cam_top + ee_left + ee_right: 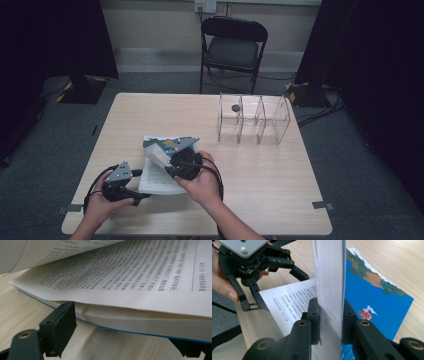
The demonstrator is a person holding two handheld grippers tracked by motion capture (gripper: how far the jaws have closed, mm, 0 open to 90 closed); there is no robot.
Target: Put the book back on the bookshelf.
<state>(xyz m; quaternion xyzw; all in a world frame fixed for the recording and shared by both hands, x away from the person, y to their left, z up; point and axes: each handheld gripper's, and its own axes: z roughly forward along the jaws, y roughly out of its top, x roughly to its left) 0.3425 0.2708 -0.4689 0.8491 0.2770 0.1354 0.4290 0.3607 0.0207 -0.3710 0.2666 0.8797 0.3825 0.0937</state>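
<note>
Right gripper (pixel 329 322) jaws pinch a raised sheaf of pages with the front cover of the book (pixel 160 162), which lies open on the table (pixel 260 200) near its front-left. Left gripper (pixel 131 184) jaws spread, straddling the book's lower pages at the edge.

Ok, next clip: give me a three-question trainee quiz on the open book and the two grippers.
1. True or false: the right gripper is clamped on a raised wad of pages and the cover of the book.
2. The left gripper has its jaws: A) at the edge of the lower pages, B) in the clear organizer, C) on the chair.
3. What colour is the book's cover?

Key
1. True
2. A
3. Mostly blue, with a printed picture.
</note>
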